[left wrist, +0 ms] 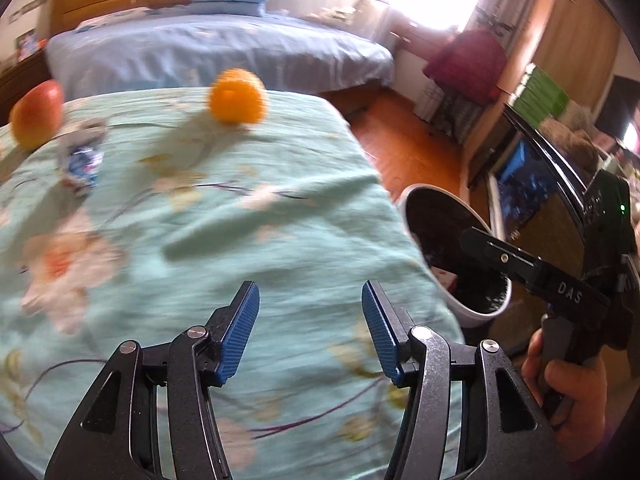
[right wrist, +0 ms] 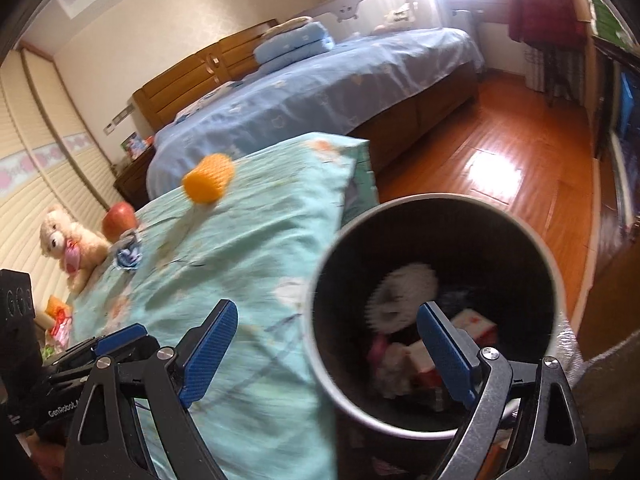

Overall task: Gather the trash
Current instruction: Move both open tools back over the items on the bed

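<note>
One trash bin (right wrist: pixel 436 312), white outside and black inside, stands beside the corner of the teal floral bedspread (left wrist: pixel 240 220) and contains several discarded wrappers. One crumpled blue-and-white wrapper (left wrist: pixel 82 160) lies on the bedspread near one apple (left wrist: pixel 36 114); one orange foam fruit sleeve (left wrist: pixel 238 96) lies farther along. Right gripper (right wrist: pixel 324 352): jaws spread wide, empty, positioned over the bin mouth. Left gripper (left wrist: pixel 310 332): jaws spread wide, empty, above the bedspread. One teddy bear (right wrist: pixel 68 244) sits past the apple.
</note>
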A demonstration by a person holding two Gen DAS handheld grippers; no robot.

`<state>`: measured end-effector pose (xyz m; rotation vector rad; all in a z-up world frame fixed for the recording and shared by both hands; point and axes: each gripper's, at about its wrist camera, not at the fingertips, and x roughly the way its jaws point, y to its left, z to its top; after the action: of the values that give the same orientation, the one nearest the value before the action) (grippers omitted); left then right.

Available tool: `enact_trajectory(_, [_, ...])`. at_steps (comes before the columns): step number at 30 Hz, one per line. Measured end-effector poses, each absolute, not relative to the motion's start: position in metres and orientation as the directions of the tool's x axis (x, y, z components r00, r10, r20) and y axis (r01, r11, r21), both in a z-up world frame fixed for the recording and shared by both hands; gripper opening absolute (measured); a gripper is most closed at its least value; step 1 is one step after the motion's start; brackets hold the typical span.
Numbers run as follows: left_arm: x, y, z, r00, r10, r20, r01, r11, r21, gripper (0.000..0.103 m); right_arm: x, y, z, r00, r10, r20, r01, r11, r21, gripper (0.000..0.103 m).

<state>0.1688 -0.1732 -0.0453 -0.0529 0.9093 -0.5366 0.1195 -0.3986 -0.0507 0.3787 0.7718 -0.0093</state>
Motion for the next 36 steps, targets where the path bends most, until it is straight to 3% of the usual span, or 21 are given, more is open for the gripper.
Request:
enact_trajectory(17, [0.193,-0.079,-0.057,0.569,-0.349,-0.745,0.230,0.937,-0.262,0.059,0.165,-0.312,-0.054,0.694,0.222,-0.685,0.025,0.943,0.331,0.096])
enact_trajectory(36, [0.238,-0.050,-0.057,0.590,-0.288,-0.755,0.155,0.957,-0.244,0.065,0.219,-0.278,-0.059,0.658,0.244,-0.712,-0.012,0.949,0.315,0.096])
